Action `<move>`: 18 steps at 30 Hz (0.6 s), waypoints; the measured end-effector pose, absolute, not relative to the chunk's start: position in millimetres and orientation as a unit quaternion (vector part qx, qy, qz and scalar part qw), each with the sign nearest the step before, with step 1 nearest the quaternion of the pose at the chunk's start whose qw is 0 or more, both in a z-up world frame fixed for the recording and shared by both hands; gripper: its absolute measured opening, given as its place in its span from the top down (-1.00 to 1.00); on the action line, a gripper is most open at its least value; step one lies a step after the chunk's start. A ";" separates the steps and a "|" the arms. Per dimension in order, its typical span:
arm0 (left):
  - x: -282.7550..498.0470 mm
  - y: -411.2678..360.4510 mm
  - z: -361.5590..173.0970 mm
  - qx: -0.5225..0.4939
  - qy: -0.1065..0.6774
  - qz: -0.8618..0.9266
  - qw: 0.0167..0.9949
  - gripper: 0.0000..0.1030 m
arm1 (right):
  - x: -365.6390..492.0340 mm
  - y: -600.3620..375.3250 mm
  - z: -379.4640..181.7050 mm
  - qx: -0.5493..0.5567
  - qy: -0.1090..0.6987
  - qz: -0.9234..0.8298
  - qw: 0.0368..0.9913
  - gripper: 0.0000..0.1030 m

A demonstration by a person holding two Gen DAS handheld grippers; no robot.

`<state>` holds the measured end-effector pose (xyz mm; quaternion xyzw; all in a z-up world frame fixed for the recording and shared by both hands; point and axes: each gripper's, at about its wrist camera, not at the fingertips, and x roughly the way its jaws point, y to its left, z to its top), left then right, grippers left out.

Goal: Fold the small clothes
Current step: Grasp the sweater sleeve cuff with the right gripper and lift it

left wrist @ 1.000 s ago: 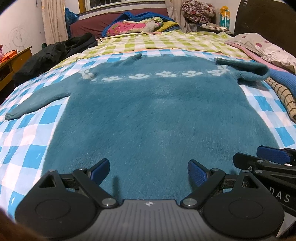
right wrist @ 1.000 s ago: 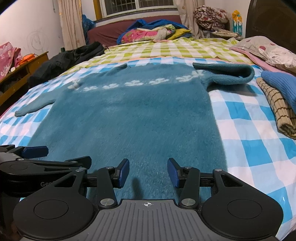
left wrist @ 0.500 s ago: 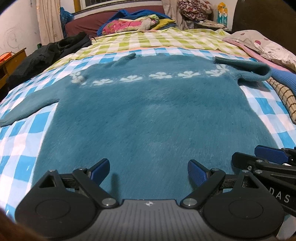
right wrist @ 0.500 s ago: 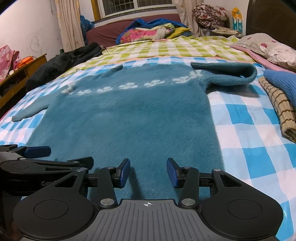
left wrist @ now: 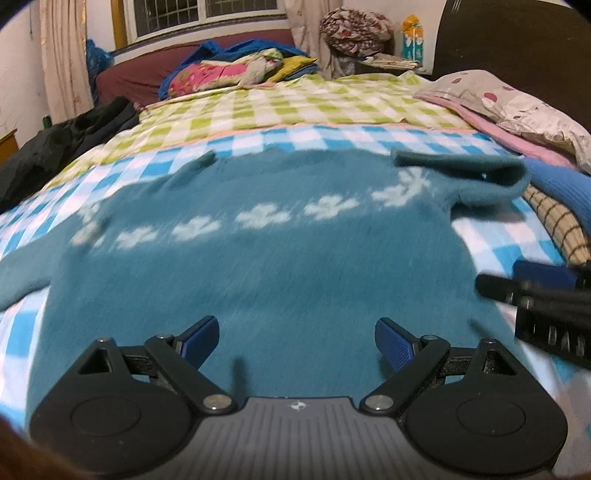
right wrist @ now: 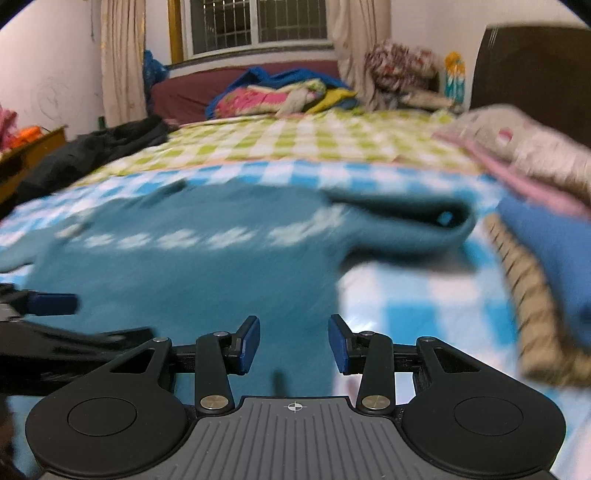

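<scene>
A bed (left wrist: 332, 107) fills both views, its near part under a blue-and-white checked sheet (left wrist: 22, 332) and its far part under a green-and-white checked one (left wrist: 295, 107). Spread flat on the blue checks lies a teal sweater (left wrist: 280, 266), hem toward the cameras and neck away, with a row of white flowers (left wrist: 258, 218) across the chest. One sleeve runs out flat to the left (left wrist: 22, 273); the other is doubled back over the shoulder at the right (left wrist: 480, 177). Just right of that folded sleeve sits a stack of folded clothes, a blue knit (left wrist: 557, 188) on top of a tan checked piece (left wrist: 554, 225), with a spotted pillow (left wrist: 517, 107) behind them. A dark jacket (left wrist: 66, 144) lies at the bed's left edge, and a heap of bright bedding (left wrist: 236, 66) is piled at the far end under a window (right wrist: 258, 26). The left gripper (left wrist: 295, 339) hovers over the lower body of the sweater, jaws wide apart and empty, the fabric only below them. The right gripper (right wrist: 293, 343) is over the sweater's right edge, where teal meets sheet; its jaws stand at a middling gap and have just been closing, with nothing pinched between the pads (right wrist: 249, 343). Each gripper shows at the side of the other's view, close beside it.
</scene>
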<state>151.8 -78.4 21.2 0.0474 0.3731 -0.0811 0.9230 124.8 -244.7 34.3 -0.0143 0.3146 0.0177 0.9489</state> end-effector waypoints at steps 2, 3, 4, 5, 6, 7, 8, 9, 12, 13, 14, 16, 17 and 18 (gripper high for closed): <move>163.7 -84.2 22.4 0.046 0.367 -0.081 0.926 -0.85 | 143.7 -252.3 38.1 -0.044 0.299 0.004 0.953 0.25; 170.3 -86.5 23.0 0.044 0.365 -0.081 0.927 -0.85 | 154.8 -256.4 40.6 -0.059 0.290 -0.001 0.955 0.25; 176.2 -89.2 23.2 0.040 0.363 -0.080 0.928 -0.85 | 166.1 -259.2 42.4 -0.073 0.280 -0.006 0.957 0.25; 181.5 -91.0 23.2 0.036 0.362 -0.080 0.928 -0.85 | 177.6 -261.2 43.5 -0.087 0.271 -0.010 0.959 0.25; 187.8 -93.7 23.1 0.032 0.360 -0.080 0.929 -0.85 | 187.4 -262.4 43.4 -0.104 0.263 -0.011 0.959 0.25; 194.3 -97.0 22.9 0.030 0.356 -0.079 0.931 -0.85 | 198.2 -263.5 42.1 -0.122 0.255 -0.013 0.959 0.25; 198.8 -99.7 22.1 0.029 0.353 -0.077 0.932 -0.85 | 210.3 -262.6 39.7 -0.145 0.247 -0.016 0.958 0.25; 204.4 -103.2 21.7 0.029 0.348 -0.073 0.934 -0.86 | 220.3 -261.6 36.9 -0.163 0.244 -0.017 0.956 0.25; 219.7 -111.5 18.8 0.029 0.340 -0.062 0.938 -0.87 | 248.5 -260.6 28.7 -0.200 0.241 -0.025 0.949 0.25; 224.6 -114.1 17.1 0.034 0.337 -0.055 0.939 -0.88 | 258.0 -262.7 24.6 -0.204 0.246 -0.022 0.947 0.25; 229.5 -116.9 15.3 0.044 0.329 -0.045 0.942 -0.88 | 266.6 -263.7 20.7 -0.207 0.254 -0.016 0.945 0.25; 238.9 -120.4 11.2 0.073 0.308 -0.013 0.948 -0.88 | 279.9 -262.6 11.2 -0.220 0.268 -0.002 0.938 0.25; 242.9 -119.7 9.8 0.080 0.304 -0.004 0.949 -0.88 | 286.4 -261.3 6.1 -0.231 0.273 0.002 0.934 0.27; 247.5 -116.7 9.2 0.080 0.304 0.002 0.949 -0.88 | 288.0 -261.5 1.5 -0.238 0.275 0.000 0.932 0.27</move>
